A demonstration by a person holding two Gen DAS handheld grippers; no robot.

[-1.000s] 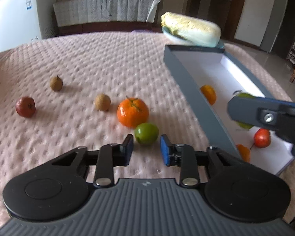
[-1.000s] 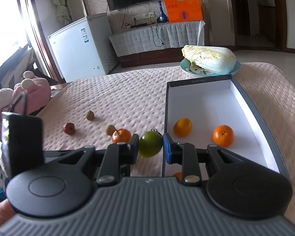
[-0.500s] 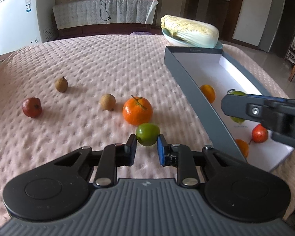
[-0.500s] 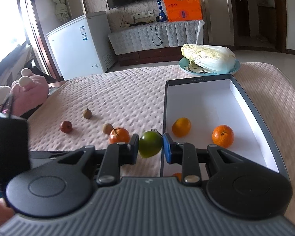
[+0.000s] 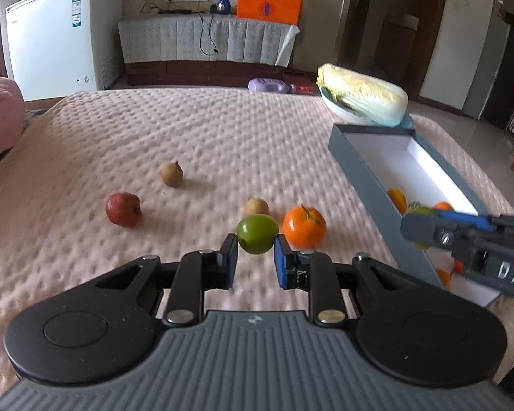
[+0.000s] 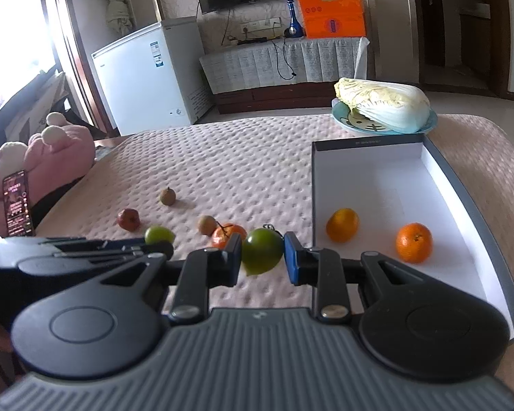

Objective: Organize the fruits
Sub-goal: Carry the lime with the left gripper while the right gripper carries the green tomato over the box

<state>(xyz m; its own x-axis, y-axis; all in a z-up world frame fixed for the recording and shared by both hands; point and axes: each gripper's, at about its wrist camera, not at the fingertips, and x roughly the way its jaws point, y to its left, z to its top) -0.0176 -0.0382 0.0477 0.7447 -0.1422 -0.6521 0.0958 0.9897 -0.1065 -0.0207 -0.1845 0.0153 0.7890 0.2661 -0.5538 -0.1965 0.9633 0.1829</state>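
Observation:
My left gripper (image 5: 256, 258) is shut on a small green fruit (image 5: 257, 234) and holds it above the pink cloth; it also shows in the right wrist view (image 6: 159, 235). My right gripper (image 6: 262, 260) is shut on a larger dark green fruit (image 6: 262, 255), just left of the grey box (image 6: 476, 212). On the cloth lie an orange (image 5: 304, 226), two brown fruits (image 5: 171, 174) (image 5: 256, 206) and a red fruit (image 5: 123, 209). Two oranges (image 6: 342, 225) (image 6: 414, 242) lie in the box.
A cabbage on a blue plate (image 6: 383, 106) stands behind the box. A pink plush toy (image 6: 48, 161) and a phone (image 6: 17, 202) are at the table's left edge. A white freezer (image 6: 147, 78) stands beyond the table.
My left gripper closed on the small green fruit and lifted it off the cloth, swinging left. My right gripper kept holding its green fruit, staying near the box's left wall.

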